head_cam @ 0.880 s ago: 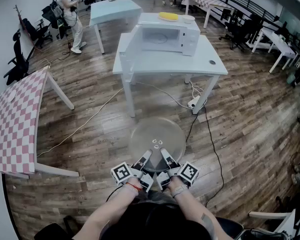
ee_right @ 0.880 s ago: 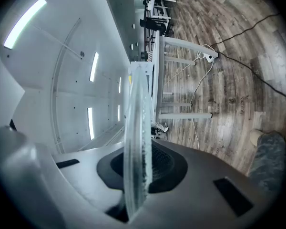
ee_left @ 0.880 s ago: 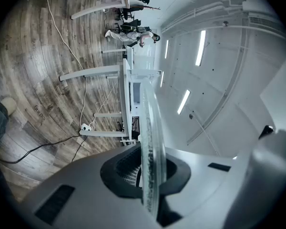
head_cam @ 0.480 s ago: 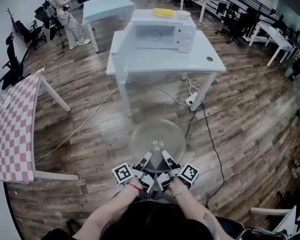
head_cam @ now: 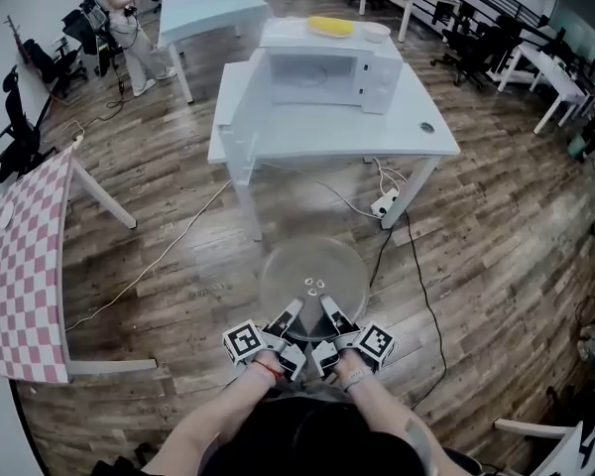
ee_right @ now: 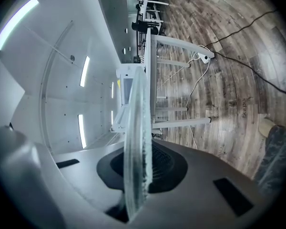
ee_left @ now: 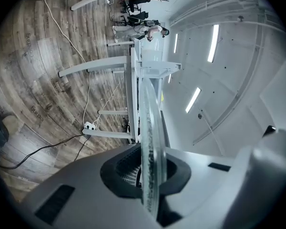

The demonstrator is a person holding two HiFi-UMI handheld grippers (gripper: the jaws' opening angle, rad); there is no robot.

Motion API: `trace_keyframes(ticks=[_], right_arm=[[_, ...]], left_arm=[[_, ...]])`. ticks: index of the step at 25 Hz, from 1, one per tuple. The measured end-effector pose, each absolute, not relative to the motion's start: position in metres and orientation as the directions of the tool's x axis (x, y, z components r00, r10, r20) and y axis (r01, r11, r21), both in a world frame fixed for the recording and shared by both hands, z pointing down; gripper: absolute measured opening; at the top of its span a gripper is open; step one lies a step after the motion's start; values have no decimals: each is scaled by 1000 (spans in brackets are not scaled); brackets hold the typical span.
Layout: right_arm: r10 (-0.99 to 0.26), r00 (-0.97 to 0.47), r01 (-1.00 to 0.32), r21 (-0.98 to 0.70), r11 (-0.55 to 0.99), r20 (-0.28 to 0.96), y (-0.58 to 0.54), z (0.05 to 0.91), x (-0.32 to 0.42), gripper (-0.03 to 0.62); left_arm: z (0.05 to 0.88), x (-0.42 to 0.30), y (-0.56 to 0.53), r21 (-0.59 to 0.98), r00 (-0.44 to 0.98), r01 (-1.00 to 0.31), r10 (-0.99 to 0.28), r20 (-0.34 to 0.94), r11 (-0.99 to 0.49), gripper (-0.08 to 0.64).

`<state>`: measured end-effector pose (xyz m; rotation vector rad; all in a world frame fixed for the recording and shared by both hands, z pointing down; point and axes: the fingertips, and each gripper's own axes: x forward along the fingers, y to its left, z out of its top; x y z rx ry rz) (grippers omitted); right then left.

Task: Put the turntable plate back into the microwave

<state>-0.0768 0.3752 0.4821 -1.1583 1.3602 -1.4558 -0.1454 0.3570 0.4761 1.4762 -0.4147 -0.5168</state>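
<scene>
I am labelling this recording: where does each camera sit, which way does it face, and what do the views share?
Head view: on the person's head, facing forward and steeply down at the turntable plate and the microwave on its table; forearms, left hand-held gripper and right hand-held gripper show.
Left gripper view: on the left hand-held gripper, looking along its jaws, shut on the plate's rim; only those jaws show.
Right gripper view: likewise, on the right hand-held gripper.
All share the plate and the table.
</scene>
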Motion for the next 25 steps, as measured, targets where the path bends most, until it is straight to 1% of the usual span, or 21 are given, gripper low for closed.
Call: trace_keyframes(ticks=[7,11,15,17,25], right_arm=[[-972,-211,-18,-995,-102,103,325,487,-60,41],[-977,-189,-35,-995,-97,101,298,484,-50,41],[-981,-174,-46,-996,-81,88,276,482,-45,41],[-981,-175,-48,-996,-79,87,268,482,-44,41],[-968,-213,-75,-990,-117,131,253,489,-48,41]], left_arm=[[477,-128,304,995,841,90,-537,-58,34,29],[475,-116,276,994,853,105,-517,-69,41,29],[477,-113,254,995,862,93,-503,-67,27,29],[475,-111,245,994,859,109,-505,-80,29,29],[486,-117,233,990,838,121,-541,-65,68,29]])
